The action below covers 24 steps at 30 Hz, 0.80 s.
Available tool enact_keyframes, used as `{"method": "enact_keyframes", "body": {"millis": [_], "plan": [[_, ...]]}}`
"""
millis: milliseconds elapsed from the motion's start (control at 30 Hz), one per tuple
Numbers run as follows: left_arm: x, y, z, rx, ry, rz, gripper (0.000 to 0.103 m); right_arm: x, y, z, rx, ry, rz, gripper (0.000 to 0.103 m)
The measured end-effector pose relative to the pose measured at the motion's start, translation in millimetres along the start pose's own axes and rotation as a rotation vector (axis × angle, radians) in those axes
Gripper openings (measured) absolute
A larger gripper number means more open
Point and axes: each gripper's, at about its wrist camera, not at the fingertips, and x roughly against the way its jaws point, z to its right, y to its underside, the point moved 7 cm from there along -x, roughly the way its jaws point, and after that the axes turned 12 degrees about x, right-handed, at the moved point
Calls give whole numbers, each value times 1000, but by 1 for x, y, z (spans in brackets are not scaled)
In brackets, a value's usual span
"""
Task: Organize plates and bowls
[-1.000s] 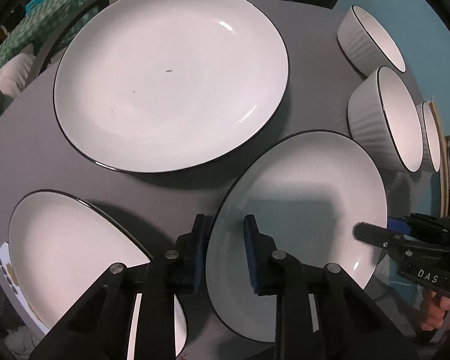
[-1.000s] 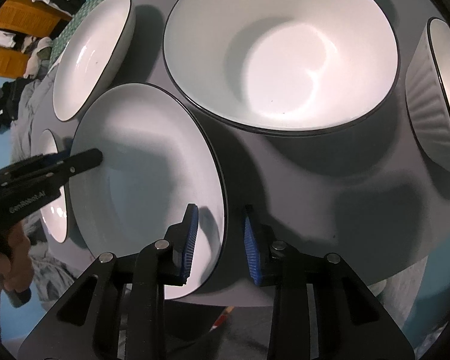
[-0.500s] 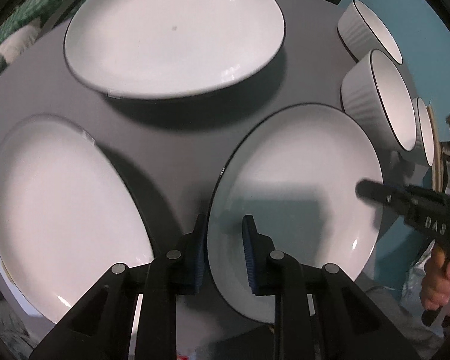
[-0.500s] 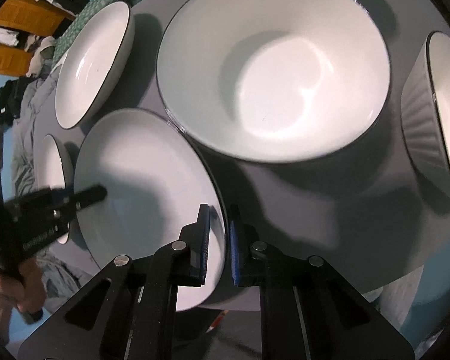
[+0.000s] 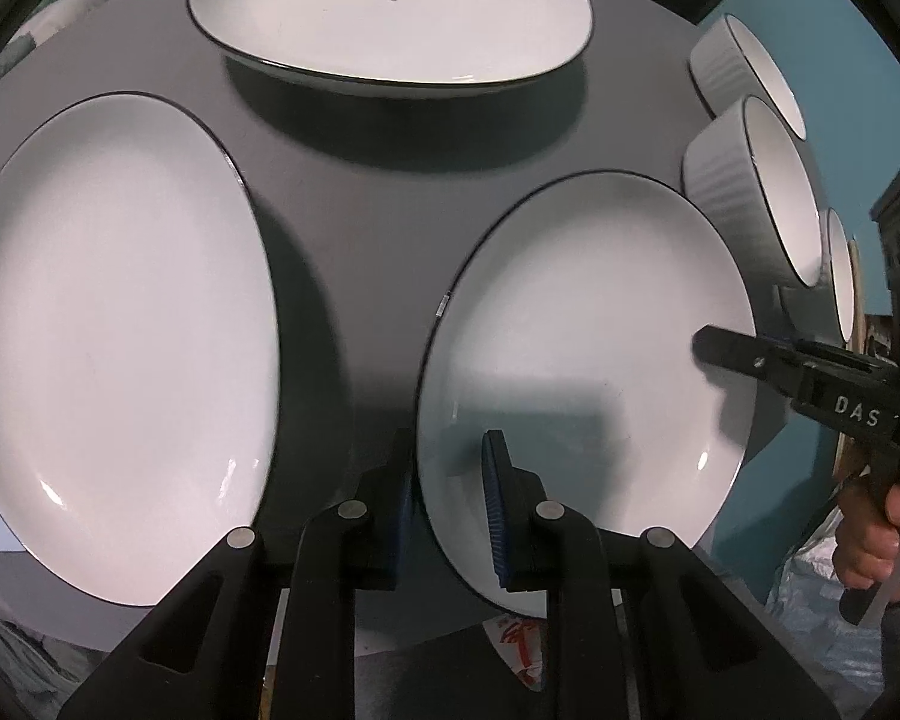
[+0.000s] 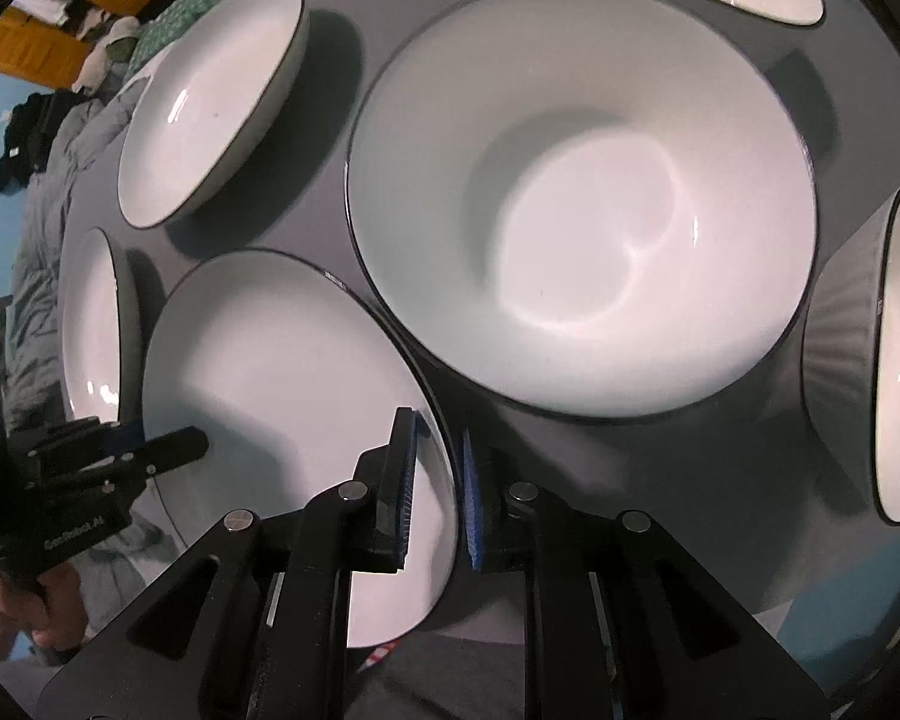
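A white plate with a black rim (image 5: 588,348) is held up off the grey round table (image 5: 360,192) by both grippers. My left gripper (image 5: 450,510) is shut on its near rim. My right gripper (image 6: 438,492) is shut on the opposite rim of the same plate (image 6: 270,372), and also shows in the left wrist view (image 5: 726,354). A large plate (image 5: 120,336) lies at the left and another large plate (image 5: 390,12) at the far side. Ribbed white bowls (image 5: 750,192) stand at the right.
In the right wrist view a wide deep bowl (image 6: 582,192) fills the middle, with a ribbed bowl (image 6: 870,348) at its right and shallow plates (image 6: 210,102) at the left. Cloth and clutter lie beyond the table's edge.
Both grippers have closed on the plate's rim and lifted it a little. The left view has drawn back, so the left and far plates show more fully.
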Motion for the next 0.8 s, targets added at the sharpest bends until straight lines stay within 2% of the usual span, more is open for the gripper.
{"method": "enact_keyframes", "body": {"millis": [133, 267, 533, 567, 800], "plan": [[-5, -5, 22, -28, -23, 11, 20, -5, 0, -4, -1, -4, -5, 19], [-4, -7, 18, -6, 1, -4, 20, -6, 2, -3, -21, -12, 10, 19], [-1, -31, -1, 37, 31, -22, 21, -2, 8, 3, -4, -23, 11, 19], [-4, -23, 5, 44, 33, -19, 21, -3, 8, 4, -13, -31, 10, 18], [3, -30, 1, 71, 24, -19, 20, -1, 6, 3, -2, -40, -7, 16]]}}
